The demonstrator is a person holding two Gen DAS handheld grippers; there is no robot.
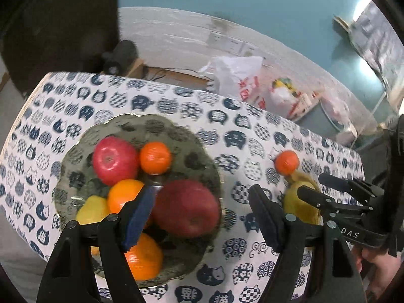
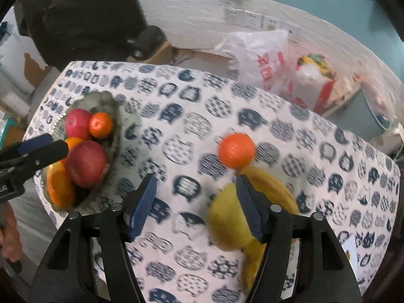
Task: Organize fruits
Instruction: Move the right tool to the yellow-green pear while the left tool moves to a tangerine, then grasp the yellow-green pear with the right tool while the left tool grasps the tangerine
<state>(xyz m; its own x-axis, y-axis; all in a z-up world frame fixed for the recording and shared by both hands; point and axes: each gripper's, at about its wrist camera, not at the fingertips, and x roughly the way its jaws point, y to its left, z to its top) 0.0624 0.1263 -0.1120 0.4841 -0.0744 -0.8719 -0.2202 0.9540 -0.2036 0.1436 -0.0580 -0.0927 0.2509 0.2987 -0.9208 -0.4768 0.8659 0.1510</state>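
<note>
Filling a scalloped glass bowl [image 1: 197,139], red apples [image 1: 115,160], oranges [image 1: 155,157], lemon [image 1: 92,209].

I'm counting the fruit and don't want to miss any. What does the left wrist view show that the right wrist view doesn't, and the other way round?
Only the left wrist view shows the whole bowl from above, including the yellow fruit at its near left edge and the separate orange at the front.

Only the right wrist view shows the open stretch of cloth between the bowl and the loose fruit, with the yellow pear and banana largely unobstructed.

Both show two red apples, the loose mandarin on the tablecloth, and both grippers open and empty.
</note>
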